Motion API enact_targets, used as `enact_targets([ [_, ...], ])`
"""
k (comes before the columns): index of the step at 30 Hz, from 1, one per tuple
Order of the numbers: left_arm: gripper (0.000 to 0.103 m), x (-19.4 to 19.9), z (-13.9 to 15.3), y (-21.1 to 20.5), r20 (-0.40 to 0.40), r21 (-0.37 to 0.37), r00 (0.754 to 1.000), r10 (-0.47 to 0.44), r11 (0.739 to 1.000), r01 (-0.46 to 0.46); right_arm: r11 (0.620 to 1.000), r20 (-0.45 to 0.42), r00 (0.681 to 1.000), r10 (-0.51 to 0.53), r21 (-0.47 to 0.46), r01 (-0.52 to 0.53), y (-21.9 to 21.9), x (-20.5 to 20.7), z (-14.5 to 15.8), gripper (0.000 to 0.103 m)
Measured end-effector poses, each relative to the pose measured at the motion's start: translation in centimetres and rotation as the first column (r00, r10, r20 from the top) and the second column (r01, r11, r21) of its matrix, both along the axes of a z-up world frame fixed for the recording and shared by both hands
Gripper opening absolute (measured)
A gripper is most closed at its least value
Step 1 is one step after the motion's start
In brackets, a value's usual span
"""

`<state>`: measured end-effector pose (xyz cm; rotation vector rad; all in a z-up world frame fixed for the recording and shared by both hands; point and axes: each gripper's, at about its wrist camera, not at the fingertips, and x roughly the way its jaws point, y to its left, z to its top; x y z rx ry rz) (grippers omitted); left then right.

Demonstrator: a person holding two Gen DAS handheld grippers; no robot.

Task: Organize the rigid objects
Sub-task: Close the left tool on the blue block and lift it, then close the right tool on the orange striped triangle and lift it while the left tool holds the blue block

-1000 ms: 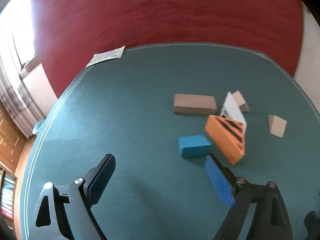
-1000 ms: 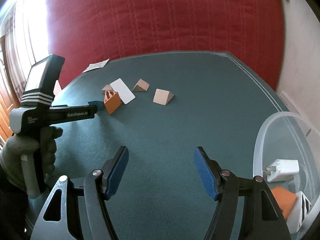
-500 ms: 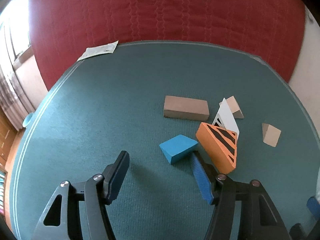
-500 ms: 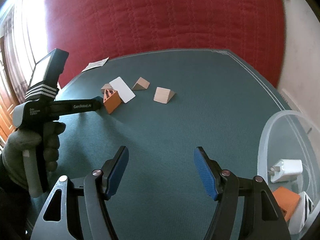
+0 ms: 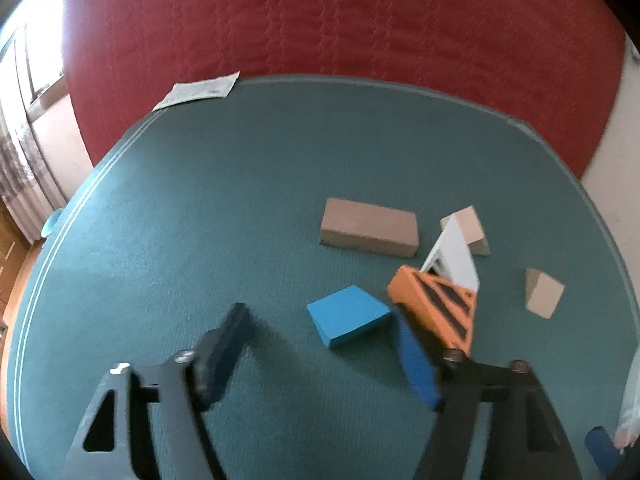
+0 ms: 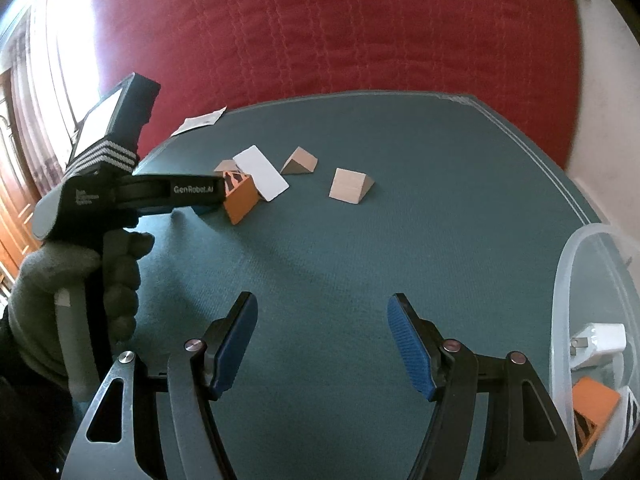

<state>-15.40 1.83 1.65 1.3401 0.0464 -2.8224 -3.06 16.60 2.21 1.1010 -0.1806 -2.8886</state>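
One readable label, "GenRobot.AI", runs along the left gripper (image 6: pixel 192 196); its fingers stand apart around the blue block (image 5: pixel 347 315) on the green table (image 5: pixel 200 208), touching nothing. The right gripper (image 6: pixel 322 340) gapes, empty.

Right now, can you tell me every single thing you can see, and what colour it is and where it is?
table: one, green cloth top.
blue block: one, blue, lying ahead of the left fingers.
orange striped wedge: one, orange and black, right of the blue block.
white card: one, white, leaning behind the orange wedge.
long tan block: one, tan, behind the blue block.
tan wedges: three, tan, two near the card, one alone to the right.
paper: one, white, far table edge.
clear tub: one, see-through, right side, holding a white plug, orange and striped pieces.
left gripper: black, blue pads, open.
right gripper: same, open, empty.
gloved hand: one, grey.
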Motion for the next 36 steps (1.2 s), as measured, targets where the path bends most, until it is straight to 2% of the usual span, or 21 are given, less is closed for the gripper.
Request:
enact_targets([
  [1, 0.062, 0.0, 0.0, 0.0, -0.007, -0.010, 1.000, -0.002, 1.000, 0.002, 1.000, 0.002, 1.000, 0.000, -0.001, 0.000, 0.0, -0.1, 0.0, 0.069],
  [3, 0.047, 0.1, 0.2, -0.2, -0.013, -0.002, 1.000, -0.006, 1.000, 0.006, 1.000, 0.004, 1.000, 0.000, 0.000, 0.000, -0.1, -0.2, 0.0, 0.069],
  [5, 0.039, 0.3, 0.3, -0.5, -0.018, 0.008, 1.000, -0.010, 1.000, 0.010, 1.000, 0.003, 1.000, -0.001, 0.001, 0.001, -0.2, -0.2, 0.0, 0.069],
  [18, 0.039, 3.0, 1.2, -2.4, -0.050, 0.040, 0.998, -0.040, 0.998, 0.042, 1.000, 0.020, 1.000, 0.008, -0.017, -0.007, -0.7, -1.6, 0.3, 0.069],
  [27, 0.039, 4.5, 1.0, -3.1, -0.075, -0.017, 0.996, -0.049, 0.999, 0.047, 0.998, 0.045, 0.998, 0.042, -0.054, -0.040, -1.6, -4.0, 0.8, 0.069],
  [32, 0.039, 5.4, 1.1, -3.6, -0.094, -0.032, 0.995, -0.045, 0.999, 0.042, 0.997, 0.027, 0.998, 0.059, -0.043, -0.058, -2.7, -6.1, 1.6, 0.068],
  [36, 0.039, 5.8, 0.9, -4.2, -0.101, -0.043, 0.995, -0.028, 0.999, 0.024, 0.997, 0.022, 0.997, 0.073, -0.025, -0.072, -3.8, -7.8, 1.6, 0.061],
])
